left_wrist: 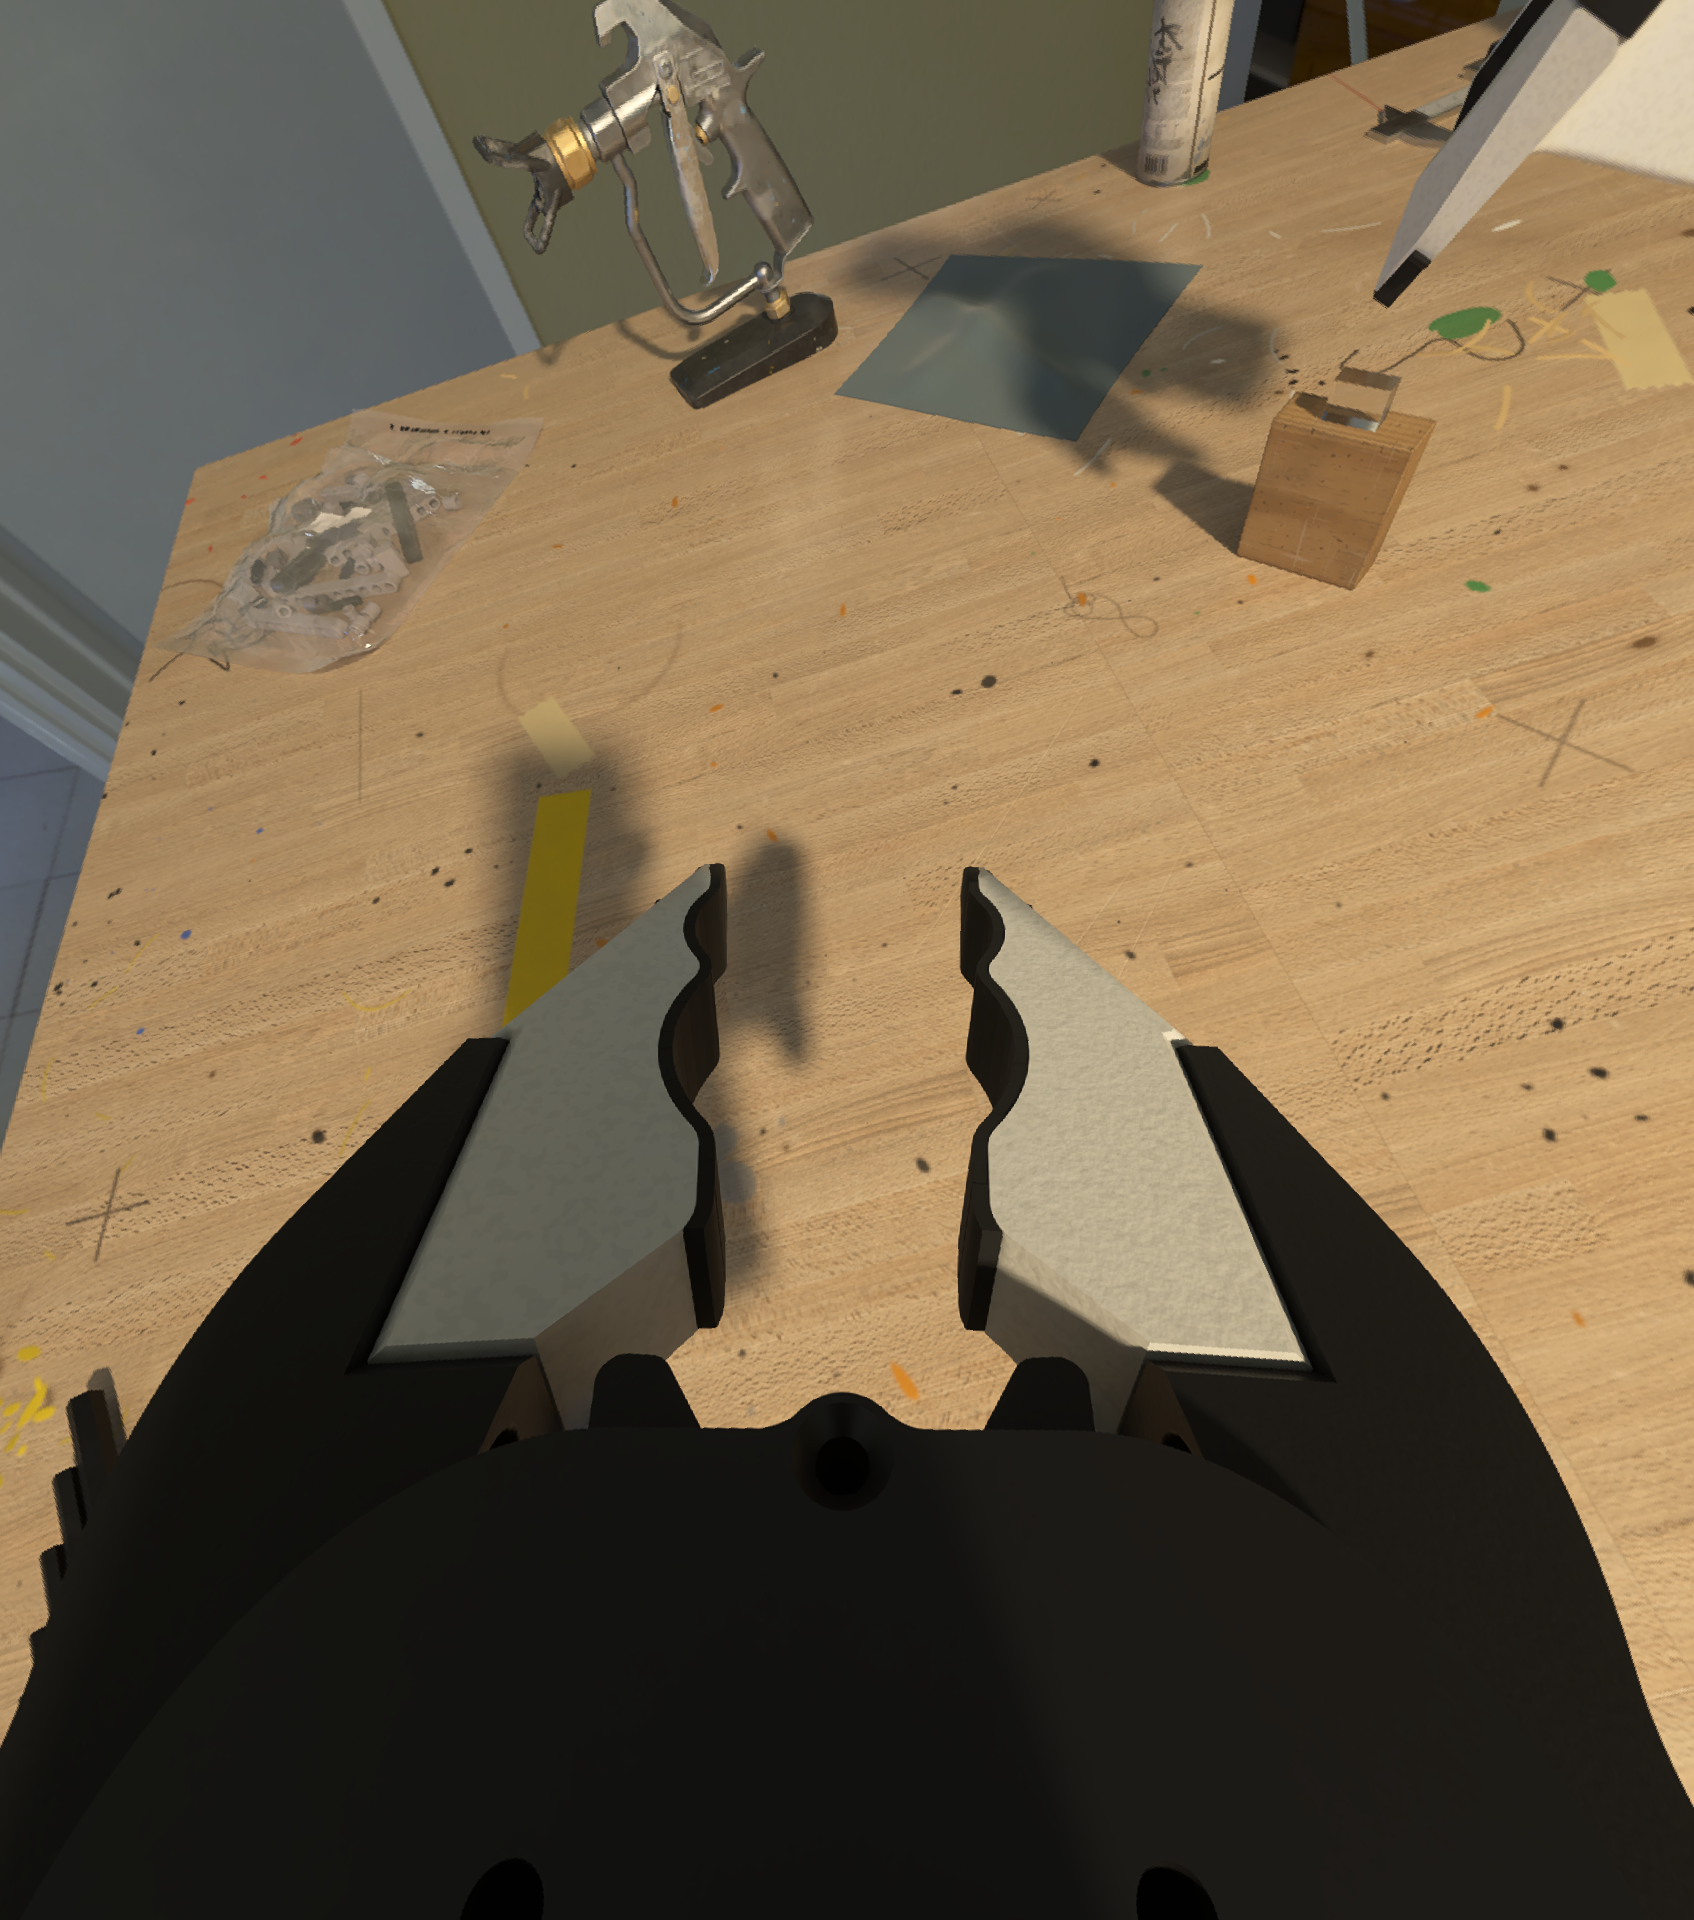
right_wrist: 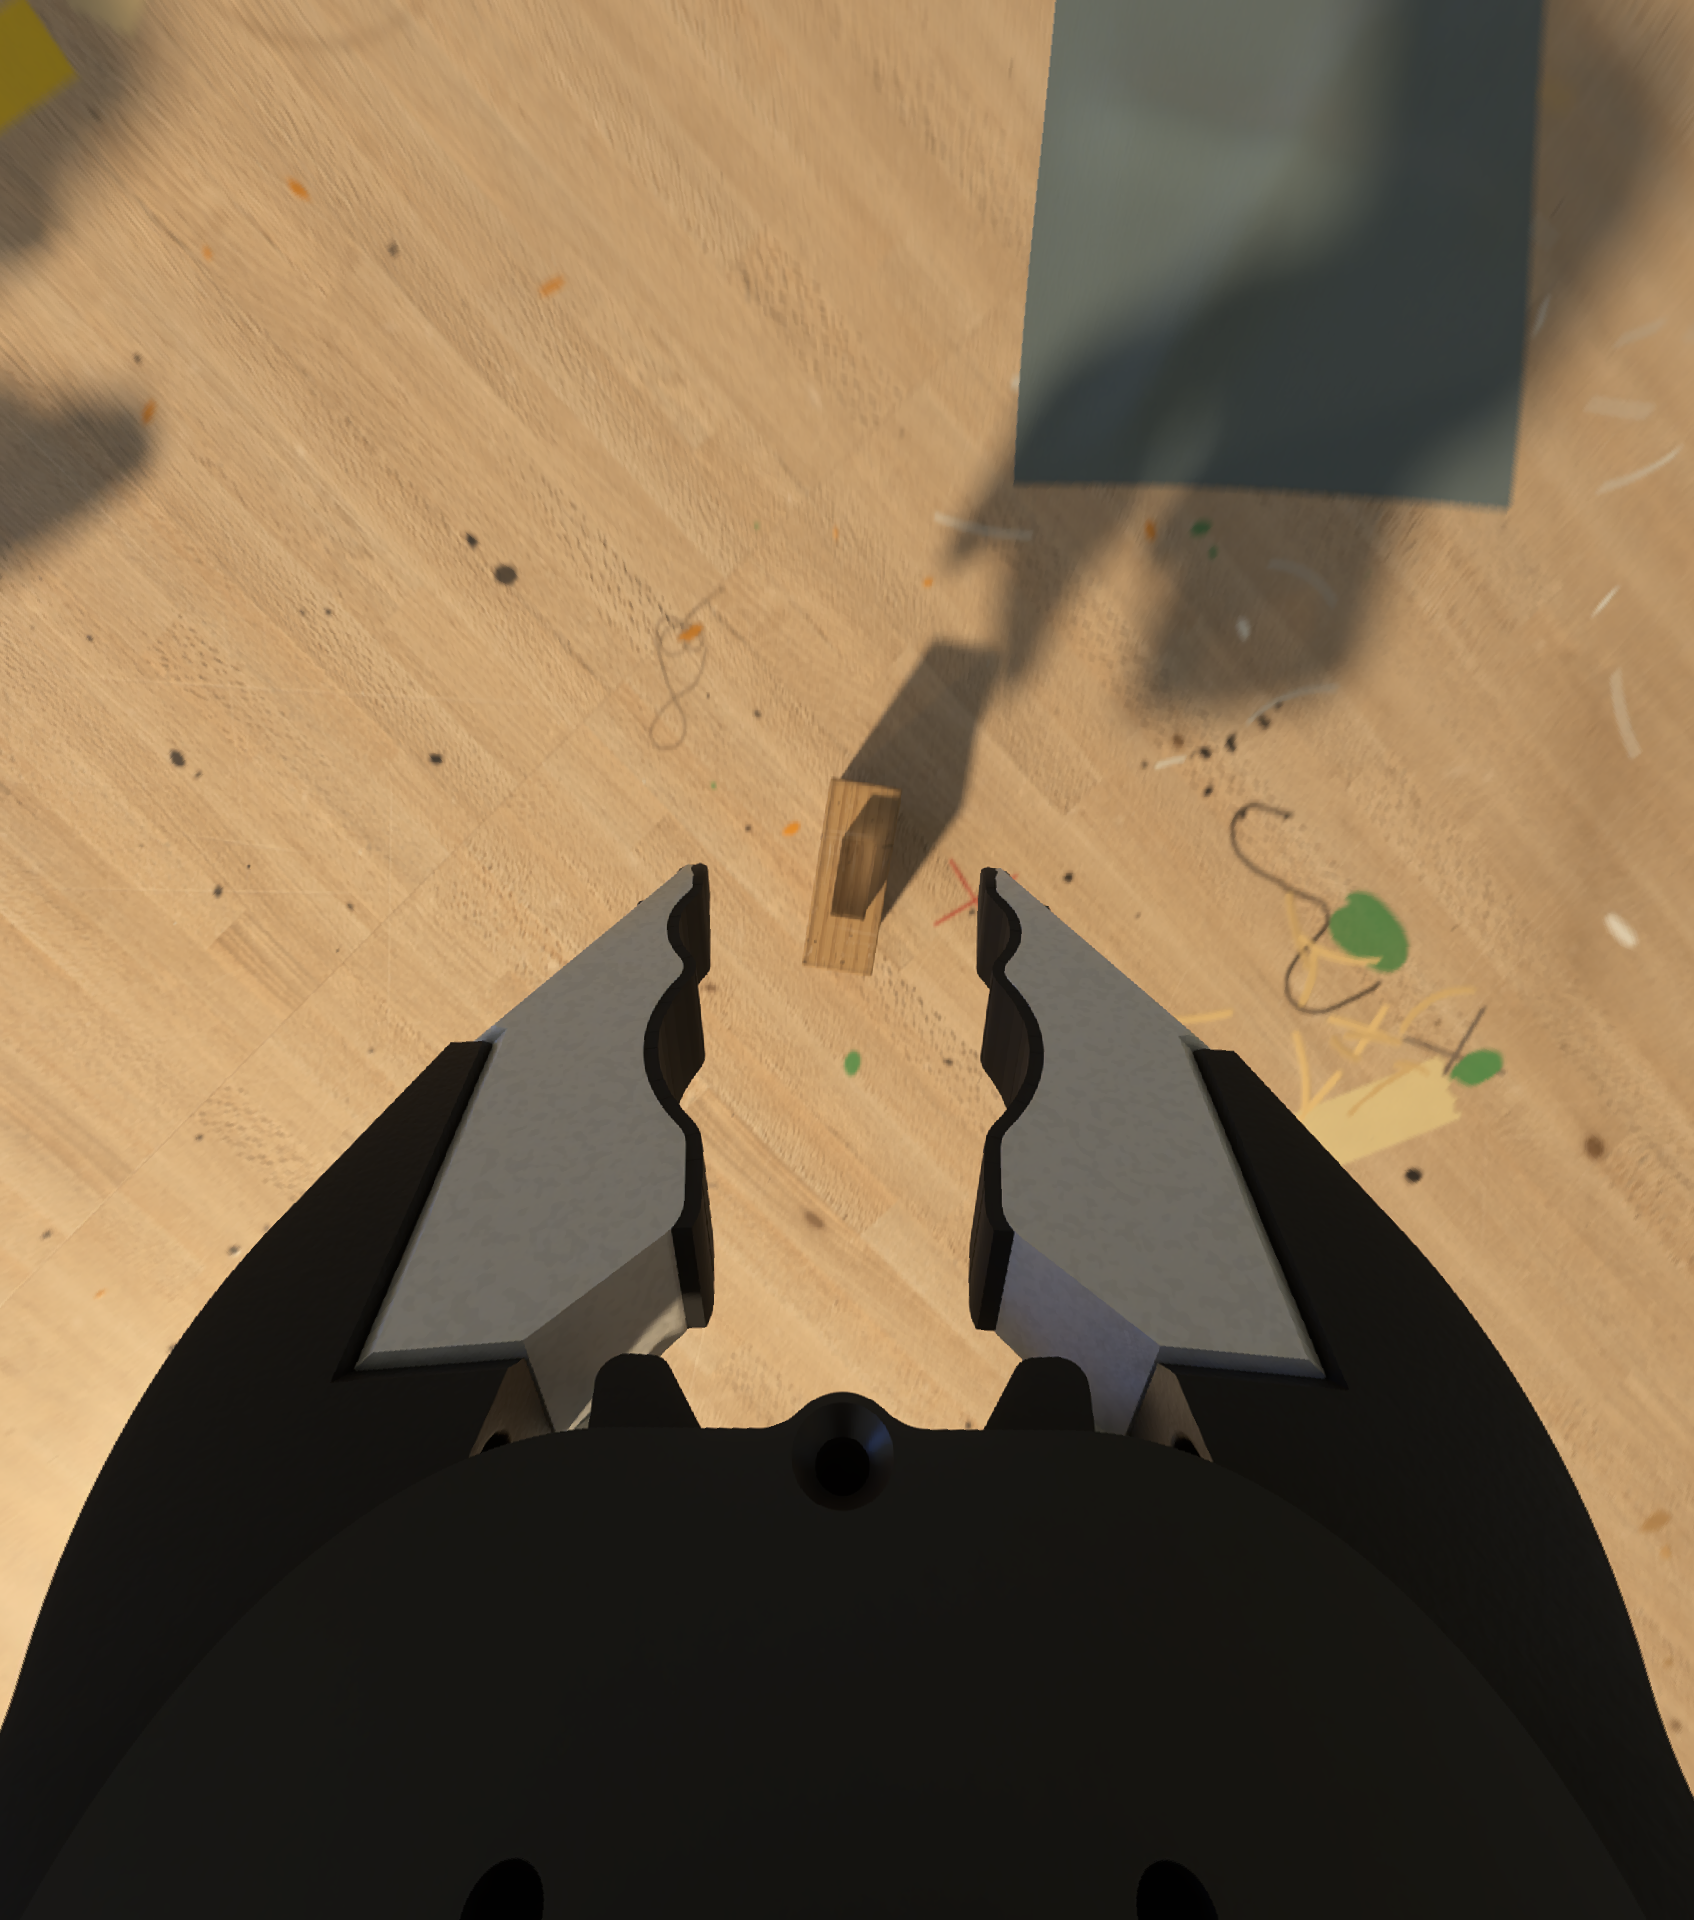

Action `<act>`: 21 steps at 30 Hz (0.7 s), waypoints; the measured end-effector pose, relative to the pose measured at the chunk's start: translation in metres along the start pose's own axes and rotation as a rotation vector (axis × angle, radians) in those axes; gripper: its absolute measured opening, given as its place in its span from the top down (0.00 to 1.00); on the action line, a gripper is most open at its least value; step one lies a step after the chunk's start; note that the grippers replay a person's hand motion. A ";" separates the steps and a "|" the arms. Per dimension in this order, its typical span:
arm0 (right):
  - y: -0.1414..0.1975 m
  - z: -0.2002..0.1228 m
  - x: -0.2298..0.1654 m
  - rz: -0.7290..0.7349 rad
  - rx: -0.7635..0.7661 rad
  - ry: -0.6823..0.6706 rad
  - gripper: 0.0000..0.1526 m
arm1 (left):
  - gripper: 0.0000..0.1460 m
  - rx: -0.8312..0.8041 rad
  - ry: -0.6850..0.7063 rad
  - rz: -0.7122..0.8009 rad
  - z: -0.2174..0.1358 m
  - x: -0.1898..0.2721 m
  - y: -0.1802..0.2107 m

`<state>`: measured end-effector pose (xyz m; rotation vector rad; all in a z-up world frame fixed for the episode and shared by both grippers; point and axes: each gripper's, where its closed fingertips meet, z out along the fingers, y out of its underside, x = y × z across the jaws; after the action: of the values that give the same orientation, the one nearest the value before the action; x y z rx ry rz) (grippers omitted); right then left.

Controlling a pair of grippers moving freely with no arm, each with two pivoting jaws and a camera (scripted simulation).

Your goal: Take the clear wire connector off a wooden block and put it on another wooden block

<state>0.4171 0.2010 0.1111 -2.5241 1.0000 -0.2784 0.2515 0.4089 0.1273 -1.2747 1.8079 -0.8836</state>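
A small wooden block [left_wrist: 1326, 499] stands on the workbench at the far right of the left wrist view, with the clear wire connector [left_wrist: 1364, 400] on top of it. In the right wrist view I look down on the same block [right_wrist: 827, 930], and the connector [right_wrist: 866, 864] shows as a darker shape on it. My right gripper [right_wrist: 843, 873] is open and empty, hovering well above the block, which sits just beyond the gap between its fingertips. My left gripper [left_wrist: 843, 883] is open and empty over bare bench. I see only one block.
A grey sheet [left_wrist: 1019, 343] lies behind the block. A metal spray gun [left_wrist: 656, 177] on a black base, a spray can [left_wrist: 1175, 94] and a plastic bag of small parts [left_wrist: 355, 540] stand farther back and left. A finger of the right gripper [left_wrist: 1445, 187] hangs at top right. The bench's left edge is near.
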 end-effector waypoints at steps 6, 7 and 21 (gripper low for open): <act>0.014 0.013 -0.001 0.024 -0.194 -0.007 0.69 | 0.70 0.027 -0.011 0.024 0.001 0.003 0.006; 0.014 0.015 0.000 0.025 -0.201 0.005 0.71 | 0.70 0.030 -0.008 0.024 0.002 0.004 0.007; 0.000 -0.020 -0.007 0.091 -0.143 -0.153 0.78 | 0.70 0.066 0.015 0.039 0.001 0.009 0.002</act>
<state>0.4060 0.2000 0.1288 -2.5712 1.1046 0.0136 0.2498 0.4010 0.1236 -1.1905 1.7944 -0.9258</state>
